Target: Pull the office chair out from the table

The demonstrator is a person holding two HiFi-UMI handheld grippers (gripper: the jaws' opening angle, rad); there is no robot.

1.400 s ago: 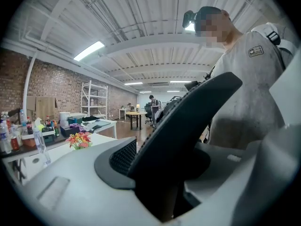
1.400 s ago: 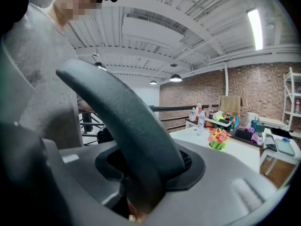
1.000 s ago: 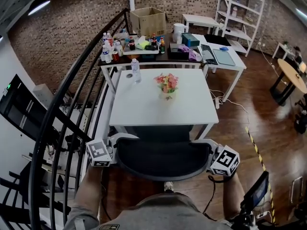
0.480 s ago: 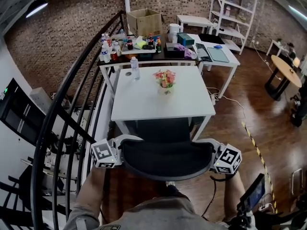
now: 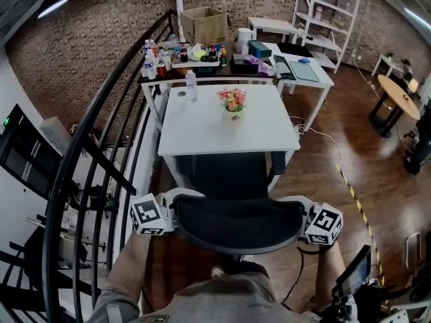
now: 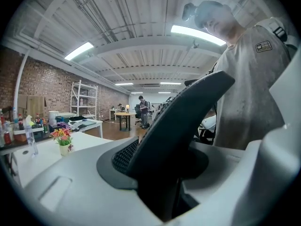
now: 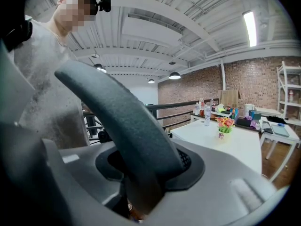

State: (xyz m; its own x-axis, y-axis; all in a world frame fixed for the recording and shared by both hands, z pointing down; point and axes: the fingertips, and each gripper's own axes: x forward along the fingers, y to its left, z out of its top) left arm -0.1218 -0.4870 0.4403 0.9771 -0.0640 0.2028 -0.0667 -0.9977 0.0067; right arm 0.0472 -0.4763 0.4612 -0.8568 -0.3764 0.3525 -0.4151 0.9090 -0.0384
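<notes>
A black mesh office chair stands in front of the white table [image 5: 202,132], its seat [image 5: 229,175] partly out from under the table's near edge. Its curved backrest [image 5: 236,224] is closest to me. My left gripper [image 5: 168,214] is shut on the backrest's left end, and my right gripper [image 5: 306,222] is shut on its right end. In the left gripper view the dark backrest edge [image 6: 178,121] runs down between the pale jaws of the left gripper [image 6: 164,182]. The right gripper view shows the backrest rim [image 7: 122,121] wedged the same way in the right gripper [image 7: 141,187].
On the table stand a flower pot [image 5: 232,103] and a water bottle [image 5: 191,86]. A black stair railing [image 5: 87,153] curves close along the left. Behind are a cluttered table [image 5: 202,58], a cardboard box [image 5: 202,24], white shelves [image 5: 330,12], and a round table [image 5: 397,96] at right.
The chair has slid away from the table toward me, baring more of its seat. Both grippers came back with it, still clamped on the backrest ends.
</notes>
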